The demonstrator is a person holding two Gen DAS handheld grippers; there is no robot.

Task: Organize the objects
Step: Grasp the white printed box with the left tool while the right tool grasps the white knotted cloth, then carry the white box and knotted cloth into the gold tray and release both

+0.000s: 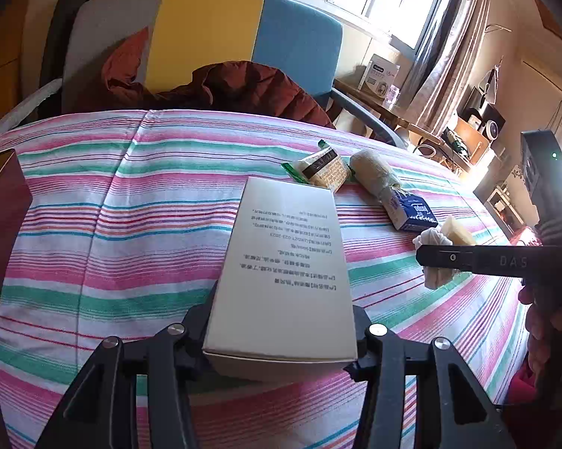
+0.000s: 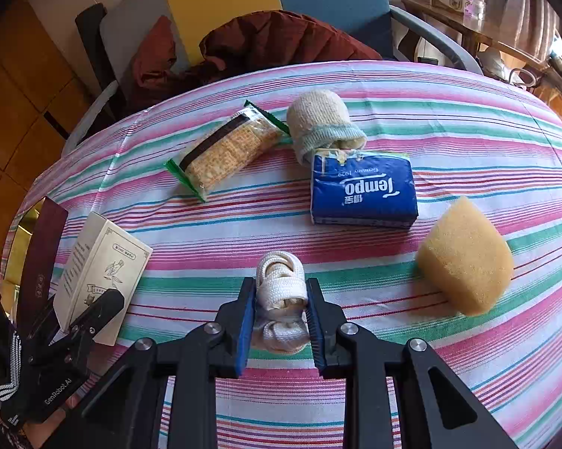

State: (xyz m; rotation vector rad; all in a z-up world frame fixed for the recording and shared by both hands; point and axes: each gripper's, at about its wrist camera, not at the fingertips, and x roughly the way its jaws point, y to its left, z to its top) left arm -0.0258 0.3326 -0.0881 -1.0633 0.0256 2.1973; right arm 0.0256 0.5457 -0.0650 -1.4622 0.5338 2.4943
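My left gripper point(image 1: 281, 321) is shut on a white carton point(image 1: 284, 269) with printed text and holds it above the striped tablecloth point(image 1: 131, 224); the carton also shows in the right wrist view point(image 2: 101, 273). My right gripper point(image 2: 281, 314) is shut on a bundle of white rope point(image 2: 281, 299), which also shows in the left wrist view point(image 1: 434, 258). On the cloth lie a cracker pack point(image 2: 224, 149), a rolled beige sock point(image 2: 318, 123), a blue Tempo tissue pack point(image 2: 363, 191) and a yellow sponge point(image 2: 467, 258).
A dark red box point(image 1: 0, 232) stands at the table's left edge. Behind the table is a grey, yellow and blue chair point(image 1: 206, 37) with a maroon jacket point(image 1: 243, 86) on it. A wooden side table point(image 1: 393, 101) is at the right.
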